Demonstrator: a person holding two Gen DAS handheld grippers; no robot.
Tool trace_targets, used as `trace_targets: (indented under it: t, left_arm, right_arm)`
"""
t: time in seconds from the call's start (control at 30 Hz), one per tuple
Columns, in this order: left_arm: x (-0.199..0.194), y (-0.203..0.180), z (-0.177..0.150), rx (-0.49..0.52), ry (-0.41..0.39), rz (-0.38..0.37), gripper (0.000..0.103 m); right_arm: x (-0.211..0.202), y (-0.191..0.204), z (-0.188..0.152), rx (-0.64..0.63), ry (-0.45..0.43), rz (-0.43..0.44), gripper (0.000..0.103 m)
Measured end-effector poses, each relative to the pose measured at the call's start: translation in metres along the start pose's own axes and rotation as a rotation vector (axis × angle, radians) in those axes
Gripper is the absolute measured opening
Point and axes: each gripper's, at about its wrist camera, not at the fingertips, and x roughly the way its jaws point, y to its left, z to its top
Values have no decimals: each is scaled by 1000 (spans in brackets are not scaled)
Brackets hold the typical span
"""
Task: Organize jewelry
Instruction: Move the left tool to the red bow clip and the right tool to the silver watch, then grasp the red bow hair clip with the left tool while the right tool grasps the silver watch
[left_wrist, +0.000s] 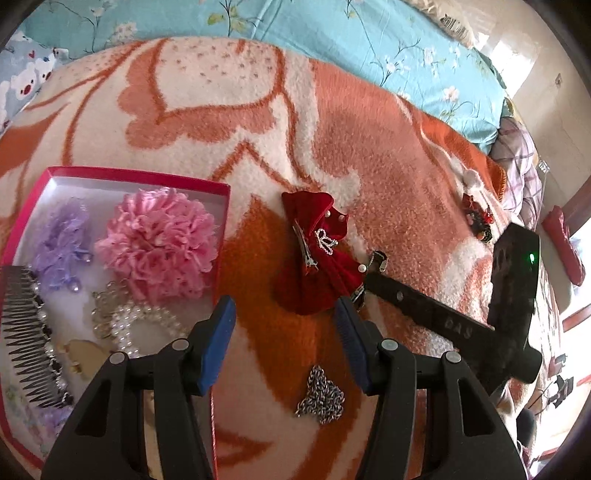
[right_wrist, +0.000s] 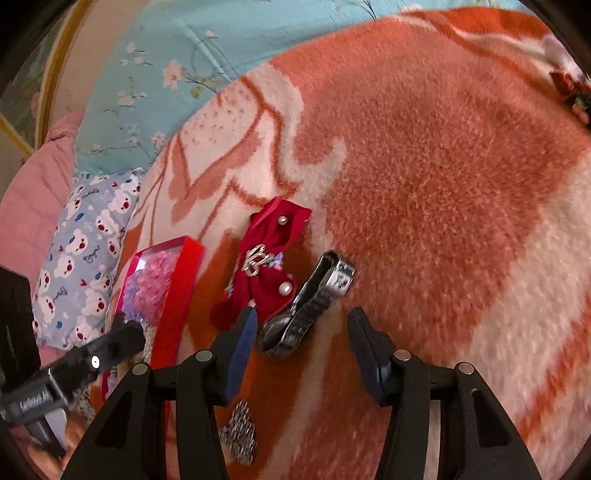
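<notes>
Red velvet bow (left_wrist: 314, 254), orange-white blanket (left_wrist: 388, 166), pink flower (left_wrist: 159, 247)

both wrist cameras look down close over the blanket (left_wrist: 369, 184), sharing the red bow (left_wrist: 317, 254).
</notes>
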Motion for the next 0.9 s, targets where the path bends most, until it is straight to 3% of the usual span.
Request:
trace_targets:
  t: [0.1, 0.17, 0.27, 0.33, 0.47, 0.6, 0.67, 0.8, 0.87, 0.9]
  left_arm:
    - [9, -2, 2, 1, 14, -1, 55]
    - [17, -5, 4, 8, 25, 4, 55]
    - [31, -9, 9, 18, 44, 13, 55]
    - [41, -13, 14, 22, 57, 13, 55]
    - [55, -22, 26, 34, 66, -3, 55]
    - [81, -34, 35, 66, 91, 29, 58]
    - [91, -35, 35, 79, 103, 29, 27]
    - [83, -35, 30, 93, 74, 18, 25]
    - [70, -34, 27, 89, 49, 14, 25]
    - [64, -32, 25, 87, 35, 9, 25]
  right_arm:
    - [7, -8, 7, 35, 0, 14, 42]
    - [10, -11, 11, 50, -4, 4, 26]
    - [13, -15, 13, 55, -6, 16, 20]
    - [9, -14, 13, 50, -19, 20, 6]
    - [-7, -19, 13, 47, -71, 16, 0]
    - [-26, -32, 17, 60, -118, 1, 0]
    - [-26, -35, 18, 63, -102, 9, 0]
    - [-22, -31, 16, 46, -58, 28, 12]
    - [-20, -25, 14, 26, -54, 18, 31]
    - [-18, -22, 13, 15, -47, 10, 35]
